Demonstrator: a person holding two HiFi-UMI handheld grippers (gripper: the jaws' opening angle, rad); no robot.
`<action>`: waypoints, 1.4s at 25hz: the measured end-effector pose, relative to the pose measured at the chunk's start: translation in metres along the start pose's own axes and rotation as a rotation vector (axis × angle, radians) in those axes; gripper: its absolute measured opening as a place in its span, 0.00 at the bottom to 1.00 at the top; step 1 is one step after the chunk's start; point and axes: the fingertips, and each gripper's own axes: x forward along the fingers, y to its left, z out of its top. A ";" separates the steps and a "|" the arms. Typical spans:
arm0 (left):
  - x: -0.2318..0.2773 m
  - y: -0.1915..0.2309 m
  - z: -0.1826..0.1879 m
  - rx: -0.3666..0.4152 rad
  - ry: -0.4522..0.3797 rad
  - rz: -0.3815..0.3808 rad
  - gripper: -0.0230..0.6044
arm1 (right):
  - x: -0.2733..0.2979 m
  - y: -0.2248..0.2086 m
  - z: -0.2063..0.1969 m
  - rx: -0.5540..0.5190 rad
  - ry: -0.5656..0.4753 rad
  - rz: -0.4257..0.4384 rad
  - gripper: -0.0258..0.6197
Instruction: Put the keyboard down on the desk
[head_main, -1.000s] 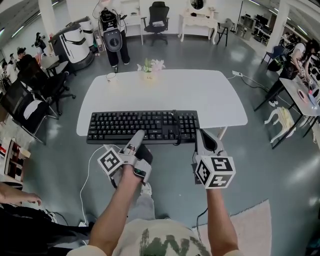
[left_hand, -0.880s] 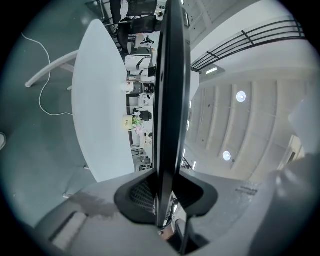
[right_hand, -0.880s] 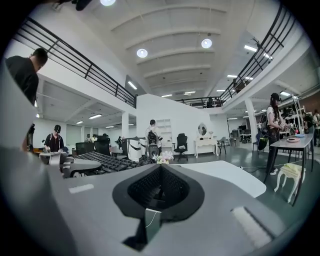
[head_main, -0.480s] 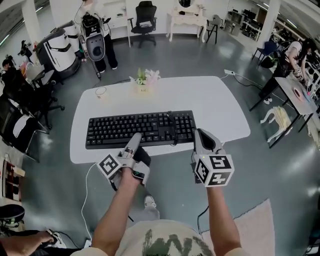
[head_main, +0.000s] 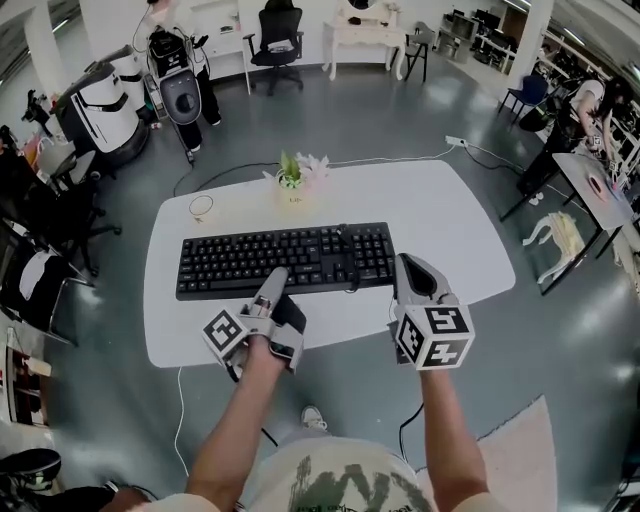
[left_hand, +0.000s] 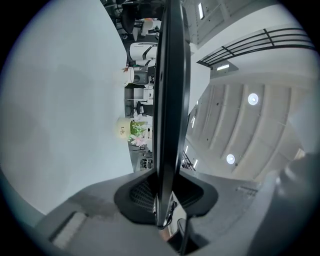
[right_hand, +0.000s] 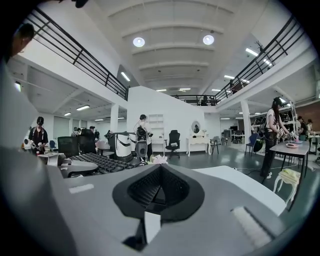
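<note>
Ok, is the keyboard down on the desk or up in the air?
Up, it seems: the left tongs grip the keyboard by its near edge, and background shows between it and the desk.

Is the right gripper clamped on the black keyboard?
No: the right gripper has its jaws together with nothing between them; the black keyboard sits off to its left.

keyboard (head_main: 287, 260): black | desk (head_main: 440, 215): white | floor (head_main: 400, 110): grey | flowers (head_main: 300, 172): pink, green leaves
</note>
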 end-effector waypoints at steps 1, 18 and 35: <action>0.001 0.004 0.001 -0.001 0.002 0.003 0.18 | 0.003 0.000 -0.003 0.000 0.002 0.000 0.04; 0.049 0.018 0.061 -0.024 0.026 0.023 0.18 | 0.088 0.020 0.010 -0.003 0.027 -0.008 0.04; 0.121 0.043 0.044 0.007 -0.091 0.040 0.18 | 0.169 -0.054 0.014 -0.003 0.029 0.137 0.04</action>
